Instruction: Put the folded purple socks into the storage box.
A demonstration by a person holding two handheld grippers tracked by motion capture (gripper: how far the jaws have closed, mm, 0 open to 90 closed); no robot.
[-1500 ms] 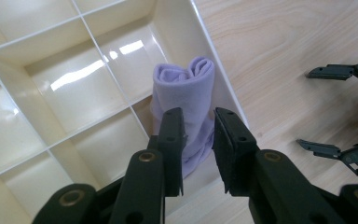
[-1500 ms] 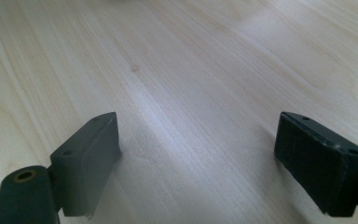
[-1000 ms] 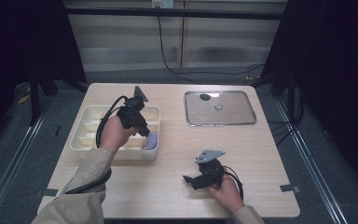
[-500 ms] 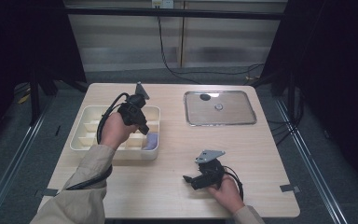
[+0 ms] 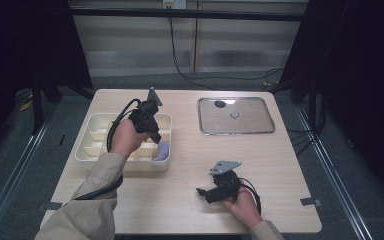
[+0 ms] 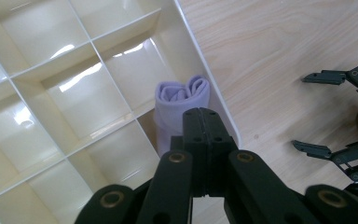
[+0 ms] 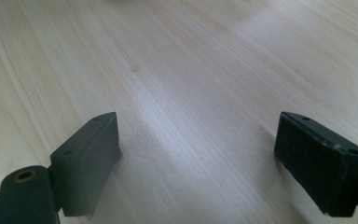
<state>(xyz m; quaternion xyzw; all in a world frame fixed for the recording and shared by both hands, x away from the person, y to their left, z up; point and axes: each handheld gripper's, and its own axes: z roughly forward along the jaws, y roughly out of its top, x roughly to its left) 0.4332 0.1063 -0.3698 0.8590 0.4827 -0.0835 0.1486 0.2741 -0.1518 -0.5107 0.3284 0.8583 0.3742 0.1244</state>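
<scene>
1. The left hand-held gripper (image 6: 204, 122) is seen with its jaws pressed flat together and nothing between them; the jaws have just been closing.
2. In the high view, the left hand-held gripper (image 5: 156, 138) is held above the right half of the divided tray (image 5: 91, 131).
3. A rolled lilac cloth (image 6: 182, 105) is lodged in the tray (image 6: 186, 56) compartment against the outer wall, just beyond the closed jaw tips; whether the tips touch it cannot be told.
4. In the high view, the cloth (image 5: 163, 150) is seen at the tray's near right corner.
5. The right hand-held gripper (image 7: 198, 154) is shown with its jaws set wide apart, low over bare desk (image 7: 205, 60), with nothing between them.
6. In the high view, the right hand-held gripper (image 5: 202, 195) is held near the desk's (image 5: 190, 165) front edge, well apart from the tray.
7. A shallow metal tray (image 5: 236, 116) is placed at the far right of the desk.
</scene>
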